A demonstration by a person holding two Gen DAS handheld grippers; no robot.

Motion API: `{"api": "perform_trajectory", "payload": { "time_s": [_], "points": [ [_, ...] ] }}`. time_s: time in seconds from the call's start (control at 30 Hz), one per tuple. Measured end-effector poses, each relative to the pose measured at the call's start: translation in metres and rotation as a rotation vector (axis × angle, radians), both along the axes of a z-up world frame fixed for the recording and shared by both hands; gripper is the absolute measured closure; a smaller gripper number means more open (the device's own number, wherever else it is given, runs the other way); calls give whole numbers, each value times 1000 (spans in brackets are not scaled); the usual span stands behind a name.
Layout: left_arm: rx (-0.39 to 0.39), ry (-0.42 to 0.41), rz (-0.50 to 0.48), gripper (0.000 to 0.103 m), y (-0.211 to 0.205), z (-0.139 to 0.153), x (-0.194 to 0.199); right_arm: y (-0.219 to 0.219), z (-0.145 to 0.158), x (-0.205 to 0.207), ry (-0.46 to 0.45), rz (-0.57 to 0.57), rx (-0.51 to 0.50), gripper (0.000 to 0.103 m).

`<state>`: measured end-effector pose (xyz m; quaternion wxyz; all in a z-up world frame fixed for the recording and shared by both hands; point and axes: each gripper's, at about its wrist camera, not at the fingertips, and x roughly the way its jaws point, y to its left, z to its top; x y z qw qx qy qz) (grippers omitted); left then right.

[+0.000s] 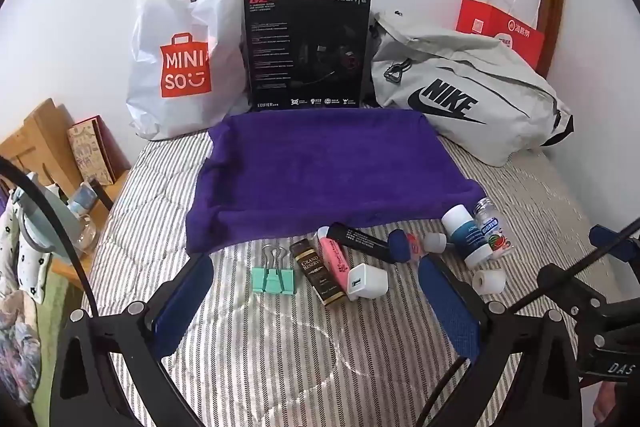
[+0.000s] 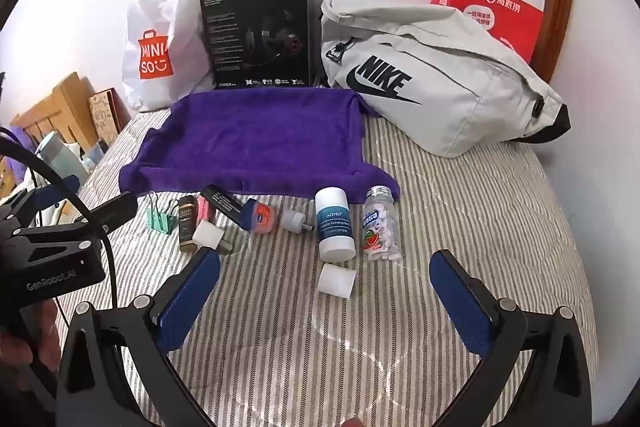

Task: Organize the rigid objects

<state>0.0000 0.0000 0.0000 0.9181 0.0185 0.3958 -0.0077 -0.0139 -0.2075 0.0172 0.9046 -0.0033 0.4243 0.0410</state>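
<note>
Both the left gripper [image 1: 316, 291] and right gripper [image 2: 326, 289] hover with fingers spread, empty. Small hard stuff sits rowed on the striped bed [image 2: 460, 211]: mint binder clip [image 1: 273, 277], white charger cube [image 1: 367, 282], pill bottle [image 2: 381, 227], right before a fuzzy purple towel [image 1: 320, 171].

Fuzzy matt purple towel [image 1: 332, 175] lies on ribbed striped cloth bedding [image 1: 280, 339] mid-frame. Lower centre, the white charger [image 1: 366, 281] is smooth plastic; the mint binder clip [image 1: 273, 277] carries shiny wire handles. Upper left, a glossy, crinkled plastic bag [image 1: 184, 59].
</note>
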Motion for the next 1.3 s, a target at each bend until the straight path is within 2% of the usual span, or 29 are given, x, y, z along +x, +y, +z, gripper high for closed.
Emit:
{"api": "perform_trajectory", "payload": {
  "time_s": [0.17, 0.23, 0.37, 0.53, 1.3],
  "points": [
    [2, 23, 21, 0, 3, -3, 4, -2, 2, -1, 12, 2, 4, 0],
    [-6, -3, 33, 0, 7, -4, -3, -1, -2, 1, 36, -5, 0, 0],
    [-2, -2, 40, 0, 9, -3, -8, -1, -4, 3, 45, -7, 0, 0],
    [-31, 7, 41, 0, 17, 1, -7, 0, -2, 1, 39, -8, 10, 0],
    [-21, -5, 62, 0, 21, 4, -10, 3, 2, -3, 37, -13, -3, 0]
  ]
}}
